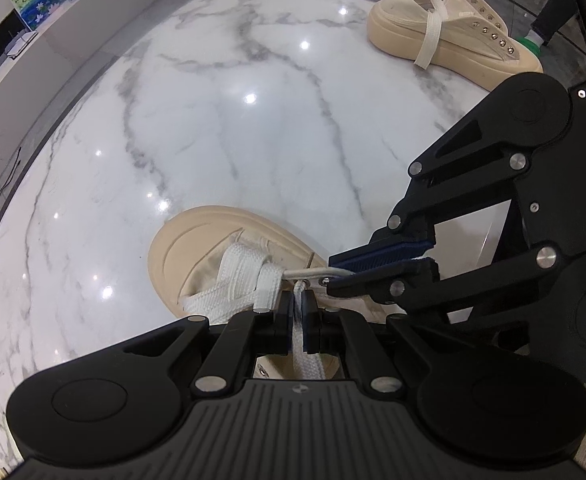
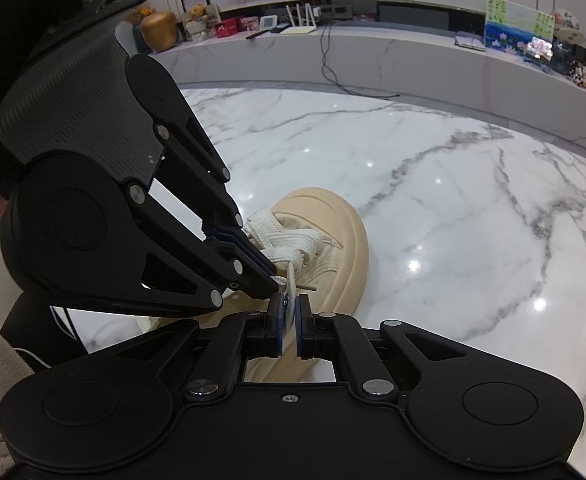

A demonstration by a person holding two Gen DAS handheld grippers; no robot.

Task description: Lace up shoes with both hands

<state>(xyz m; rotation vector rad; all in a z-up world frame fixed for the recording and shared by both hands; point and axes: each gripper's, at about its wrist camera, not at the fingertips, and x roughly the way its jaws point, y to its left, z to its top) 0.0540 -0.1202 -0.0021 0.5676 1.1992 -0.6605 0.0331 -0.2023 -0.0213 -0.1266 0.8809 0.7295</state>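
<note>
A beige platform shoe (image 1: 197,248) lies on the marble table, toe away from me; it also shows in the right wrist view (image 2: 333,240). Wide white lace (image 1: 241,276) crosses its front eyelets. My left gripper (image 1: 299,300) is shut on a flat white lace strand just above the shoe's tongue. My right gripper (image 1: 333,274) comes in from the right, shut on the lace's thin tip at an eyelet. In the right wrist view my right gripper (image 2: 289,308) pinches the lace tip, and the left gripper (image 2: 273,280) meets it from the left.
A second beige shoe (image 1: 453,36) with a loose white lace (image 1: 431,36) over it sits at the table's far right. The marble table (image 1: 213,120) stretches ahead. A low marble shelf (image 2: 413,52) with a router, cables and pictures runs behind.
</note>
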